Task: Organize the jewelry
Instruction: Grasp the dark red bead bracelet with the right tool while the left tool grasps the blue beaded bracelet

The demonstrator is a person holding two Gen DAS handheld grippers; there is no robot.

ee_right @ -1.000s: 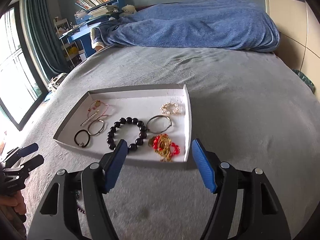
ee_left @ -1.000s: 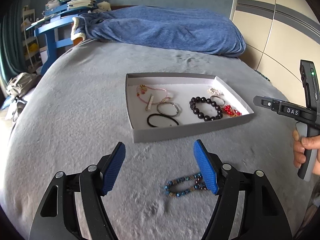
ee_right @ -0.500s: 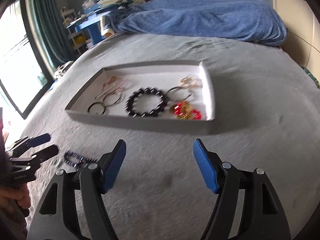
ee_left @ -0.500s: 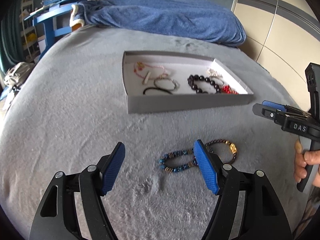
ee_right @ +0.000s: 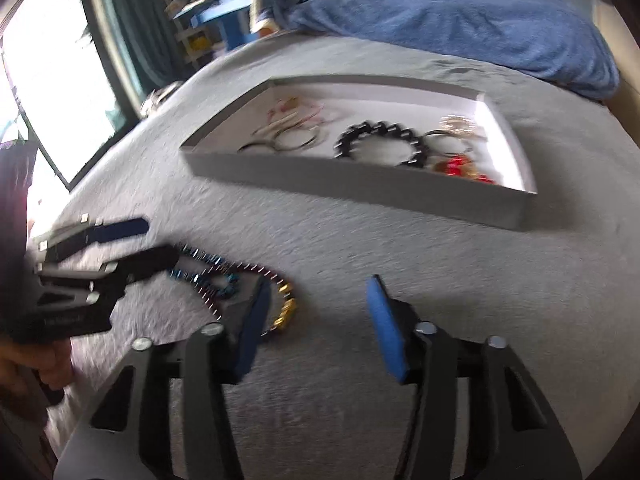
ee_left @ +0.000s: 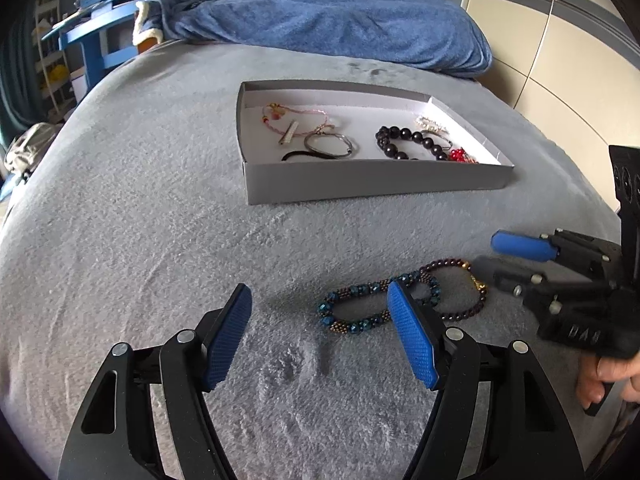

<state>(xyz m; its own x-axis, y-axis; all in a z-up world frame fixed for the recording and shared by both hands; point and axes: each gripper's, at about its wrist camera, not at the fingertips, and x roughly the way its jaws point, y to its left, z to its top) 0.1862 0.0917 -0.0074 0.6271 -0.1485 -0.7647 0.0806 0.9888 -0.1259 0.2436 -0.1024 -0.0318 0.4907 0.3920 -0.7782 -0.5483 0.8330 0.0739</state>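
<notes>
A blue beaded bracelet (ee_left: 356,308) and a dark purple bead bracelet with a gold clasp (ee_left: 460,292) lie overlapping on the grey bedspread, in front of a grey tray (ee_left: 372,182) holding several bracelets. My left gripper (ee_left: 320,332) is open, low over the bed, its right pad over the blue bracelet. My right gripper (ee_right: 316,320) is open beside the purple bracelet (ee_right: 280,304); it also shows in the left wrist view (ee_left: 504,260). The left gripper also shows in the right wrist view (ee_right: 148,240).
A blue blanket (ee_left: 340,20) lies heaped at the far end of the bed. A blue shelf unit (ee_left: 96,40) with books stands at the far left. A window (ee_right: 48,80) is to the left, a cream wardrobe (ee_left: 560,40) to the right.
Both grippers have drawn back from the tray and dropped toward the two bracelets on the bedspread. The right gripper has swung left and closer to the purple bracelet. The right view is motion-blurred.
</notes>
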